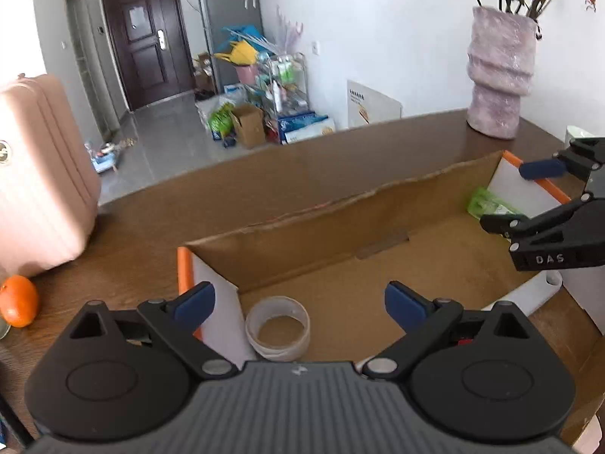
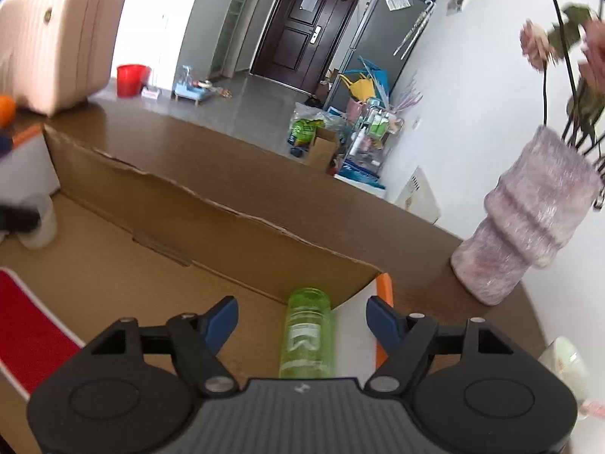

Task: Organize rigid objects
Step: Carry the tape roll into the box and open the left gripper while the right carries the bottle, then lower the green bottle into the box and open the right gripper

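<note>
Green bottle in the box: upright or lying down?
Lying down. The green bottle rests on its side on the cardboard box floor, in the corner, between the open right gripper fingers, untouched.

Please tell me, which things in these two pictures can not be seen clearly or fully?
- Green bottle: its near end is hidden behind the right gripper body, right wrist view; label too blurred to read.
- Clear plastic cup: its base is cut off by the left gripper body, left wrist view.
- Orange fruit: cut by the left edge, right wrist view.
- Flowers: motion-blurred.
</note>
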### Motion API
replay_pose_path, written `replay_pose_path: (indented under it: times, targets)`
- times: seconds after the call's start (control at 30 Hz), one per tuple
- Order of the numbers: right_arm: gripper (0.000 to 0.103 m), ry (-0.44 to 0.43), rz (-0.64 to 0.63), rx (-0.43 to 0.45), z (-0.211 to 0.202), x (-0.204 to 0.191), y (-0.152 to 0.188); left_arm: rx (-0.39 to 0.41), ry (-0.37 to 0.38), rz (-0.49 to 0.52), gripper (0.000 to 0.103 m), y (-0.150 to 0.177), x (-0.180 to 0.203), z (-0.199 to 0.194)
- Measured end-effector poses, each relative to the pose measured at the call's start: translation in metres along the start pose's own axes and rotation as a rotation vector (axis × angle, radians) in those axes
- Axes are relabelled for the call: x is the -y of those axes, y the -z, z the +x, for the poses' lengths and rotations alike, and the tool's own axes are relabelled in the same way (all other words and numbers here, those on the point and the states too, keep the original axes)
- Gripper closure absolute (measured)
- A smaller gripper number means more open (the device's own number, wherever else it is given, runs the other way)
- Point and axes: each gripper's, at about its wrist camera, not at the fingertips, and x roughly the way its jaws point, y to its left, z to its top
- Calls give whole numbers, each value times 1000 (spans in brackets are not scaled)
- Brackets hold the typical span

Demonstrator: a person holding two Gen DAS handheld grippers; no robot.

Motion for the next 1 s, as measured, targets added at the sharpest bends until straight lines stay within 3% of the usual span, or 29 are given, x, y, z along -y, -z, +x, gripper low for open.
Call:
replay_pose_path:
  times: [0.17,0.3,0.4,0.47,0.5,0.63,0.7,1.0]
  targets:
    - [20,12,-49,-11,-2,-7,4,-5,22,-50,5,0,-9,3]
    - [12,99,-86,67,-15,-16,7,6,24,-30,5,1,-5,0]
    - [13,87,-44,89,-28,-13,8,97,-23,-16,1,3,-5,-14]
    - [13,39,29,94,-43,-4,10,181,-123,-49,0,9,-5,-31]
    - [13,24,57,105,-54,0,11,198,-139,-60,0,12,-7,-40]
    - [12,24,82,152,-98,13,25,164,-27,-90,0,25,-18,-80]
    - [12,17,105,180,-122,21,35,167,-16,-104,0,37,-20,-106]
    - [6,-67,199,325,-233,22,94,332,-16,-41,0,124,4,-231]
